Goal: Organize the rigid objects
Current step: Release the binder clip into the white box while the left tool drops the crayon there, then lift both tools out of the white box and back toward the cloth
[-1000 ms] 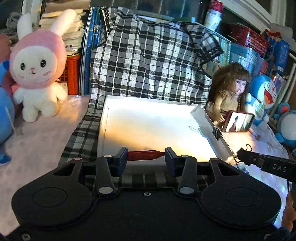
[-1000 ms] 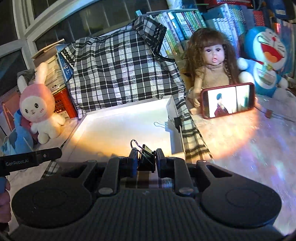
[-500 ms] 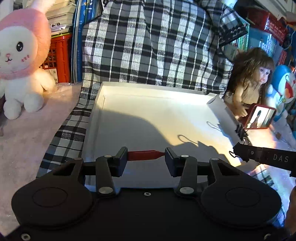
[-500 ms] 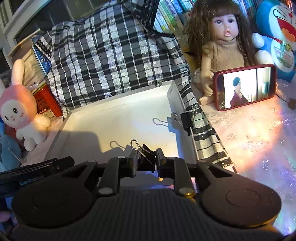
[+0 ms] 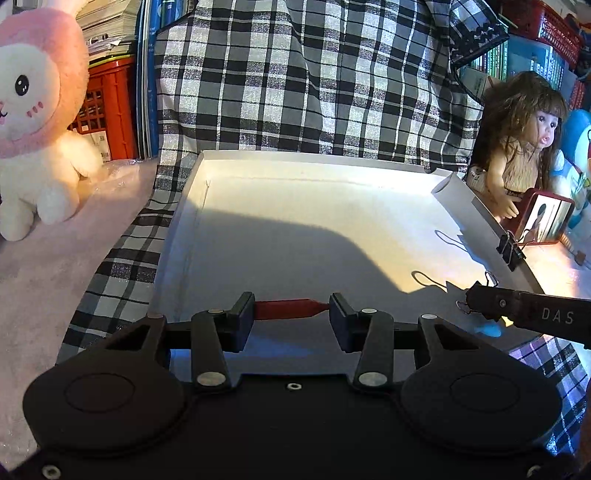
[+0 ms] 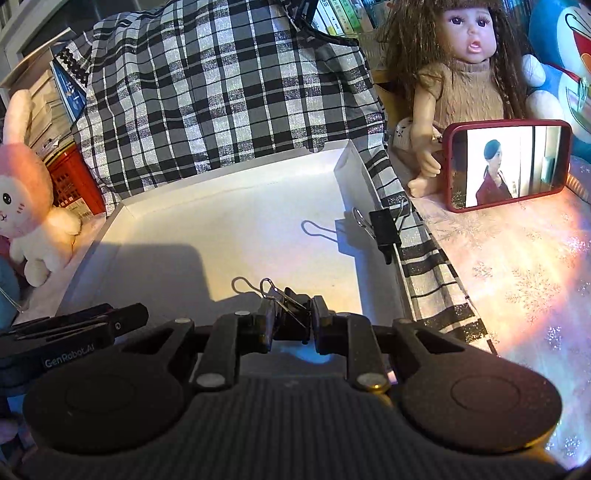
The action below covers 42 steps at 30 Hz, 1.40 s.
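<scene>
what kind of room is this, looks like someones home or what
Most likely a lived-in home room, perhaps a child's room or study. Books are packed along the back, a doll and a plush rabbit sit beside the white tray, and a phone leans playing a video.

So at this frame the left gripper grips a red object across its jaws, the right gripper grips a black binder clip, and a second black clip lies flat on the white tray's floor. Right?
Not quite. The second black clip is clamped on the white tray's right wall, not lying on its floor; the right wrist view shows it. The left gripper does grip the red object, and the right gripper the black binder clip.
</scene>
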Available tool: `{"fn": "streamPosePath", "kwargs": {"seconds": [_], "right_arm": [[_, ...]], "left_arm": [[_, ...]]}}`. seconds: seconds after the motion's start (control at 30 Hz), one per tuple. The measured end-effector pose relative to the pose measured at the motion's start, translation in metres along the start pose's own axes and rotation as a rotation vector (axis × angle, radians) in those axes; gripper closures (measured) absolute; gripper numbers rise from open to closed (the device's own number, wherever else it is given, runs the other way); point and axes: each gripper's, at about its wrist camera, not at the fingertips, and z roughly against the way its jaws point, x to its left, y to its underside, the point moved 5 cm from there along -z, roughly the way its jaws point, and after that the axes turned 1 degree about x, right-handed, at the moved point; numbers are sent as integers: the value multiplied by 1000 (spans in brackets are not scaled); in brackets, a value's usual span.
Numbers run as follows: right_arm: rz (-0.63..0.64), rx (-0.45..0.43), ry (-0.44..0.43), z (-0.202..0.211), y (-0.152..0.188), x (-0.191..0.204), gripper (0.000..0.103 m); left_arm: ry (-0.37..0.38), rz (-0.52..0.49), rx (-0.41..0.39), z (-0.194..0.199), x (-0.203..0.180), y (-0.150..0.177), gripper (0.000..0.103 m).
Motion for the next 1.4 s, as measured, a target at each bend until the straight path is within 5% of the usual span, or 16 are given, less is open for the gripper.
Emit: {"fn": "streamPosePath", "kwargs": {"seconds": [0.37, 0.5, 0.63, 0.9, 1.4], "right_arm": [[11, -8, -15, 0, 1, 1, 73], [9, -22, -28, 7, 1, 2, 55], [14, -38, -33, 16, 0, 3, 52], [54, -77, -43, 43, 8, 7, 42], [191, -184, -73, 110, 60, 21, 26]], "left_arm": [[-8, -26, -13, 2, -4, 2, 58], [1, -18, -30, 11, -4, 0, 45], [1, -25, -60, 26, -4, -2, 34], [19, -15, -96, 65, 0, 2, 26], [43, -62, -191, 145, -3, 59, 19]]}}
